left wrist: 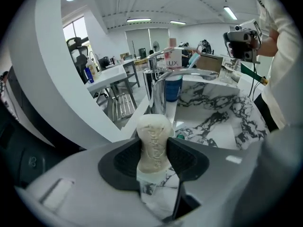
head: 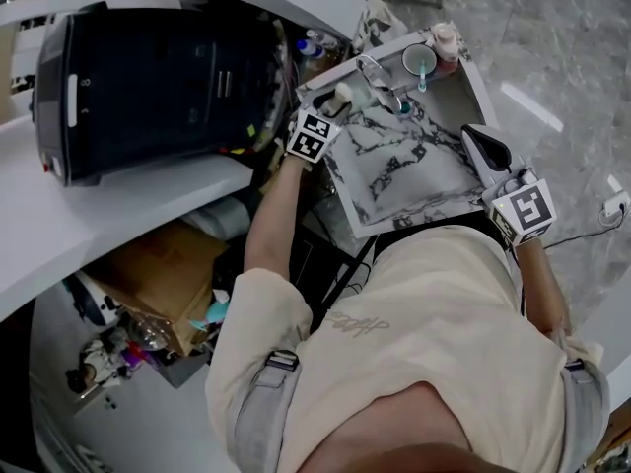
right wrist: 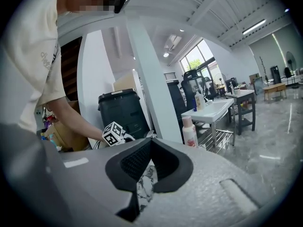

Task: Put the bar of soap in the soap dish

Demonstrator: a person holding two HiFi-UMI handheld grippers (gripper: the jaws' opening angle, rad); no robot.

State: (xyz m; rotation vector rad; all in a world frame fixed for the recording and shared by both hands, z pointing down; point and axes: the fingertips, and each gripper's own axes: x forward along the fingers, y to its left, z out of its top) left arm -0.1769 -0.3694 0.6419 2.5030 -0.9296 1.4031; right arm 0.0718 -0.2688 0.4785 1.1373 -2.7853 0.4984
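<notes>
A cream bar of soap (left wrist: 152,132) with raised lettering stands upright between the dark pads of my left gripper (left wrist: 153,151), which is shut on it. In the head view this gripper (head: 338,102) holds the soap (head: 347,96) over the back left corner of the marble sink (head: 399,170), close to the chrome faucet (head: 380,75). Over the sink's right rim, my right gripper (head: 479,140) is shut with nothing in it; its pads (right wrist: 136,161) meet at the tips. I cannot pick out a soap dish for certain.
A cup (head: 419,61) with a toothbrush and a pink bottle (head: 446,43) stand on the sink's back ledge. A blue cup (left wrist: 173,87) sits behind the faucet (left wrist: 160,86). A black bin (head: 158,87) stands left of the sink, with a cardboard box (head: 163,274) below it.
</notes>
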